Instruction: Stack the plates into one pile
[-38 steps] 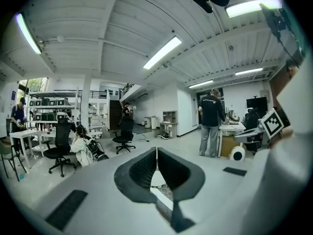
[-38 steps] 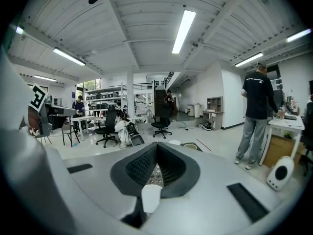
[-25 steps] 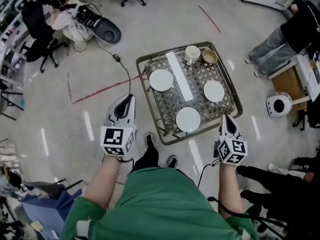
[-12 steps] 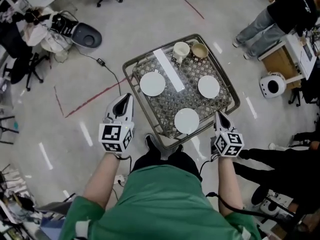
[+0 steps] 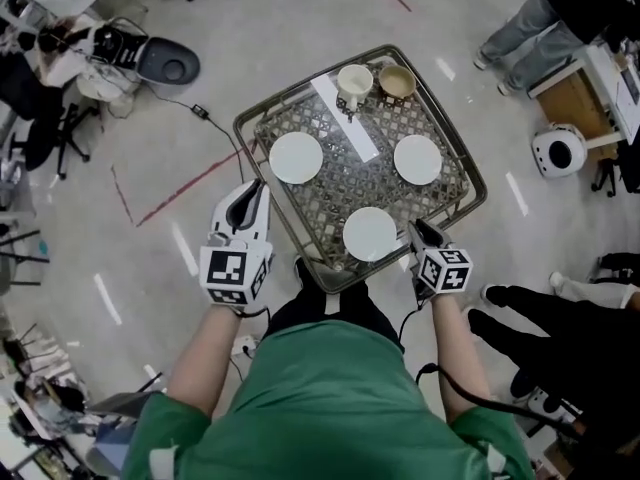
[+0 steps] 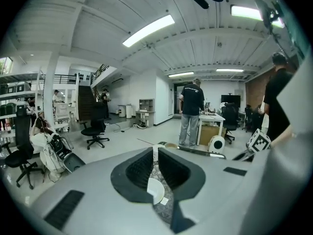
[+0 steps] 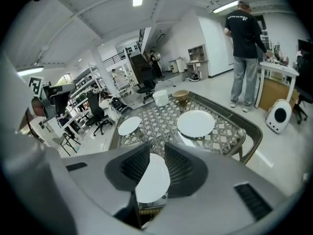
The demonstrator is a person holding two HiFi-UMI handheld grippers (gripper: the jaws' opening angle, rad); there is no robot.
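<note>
Three white plates lie apart on the lattice-top table (image 5: 455, 208): a left plate (image 5: 296, 157), a right plate (image 5: 417, 159) and a near plate (image 5: 370, 233). My left gripper (image 5: 252, 190) hovers off the table's left front edge with its jaws shut and empty; its own view shows the left gripper (image 6: 155, 151) with a plate (image 6: 155, 192) past the narrow slit. My right gripper (image 5: 416, 231) is at the near plate's right rim. Its jaws have just been opening. In its own view the right gripper (image 7: 157, 148) is open, and the near plate (image 7: 152, 180) shows through the gap, untouched.
Two cups (image 5: 354, 80) (image 5: 397, 81) and a white strip (image 5: 343, 118) sit at the table's far side. A person (image 5: 530, 23) stands at the far right beside a round white device (image 5: 560, 151). Another person's dark legs (image 5: 560, 318) are close on my right. A cable (image 5: 215, 128) and bags (image 5: 130, 53) lie left.
Both grippers have come closer to the table. The right one has moved down to the near plate's right rim. The left one now hangs by the table's left front edge.
</note>
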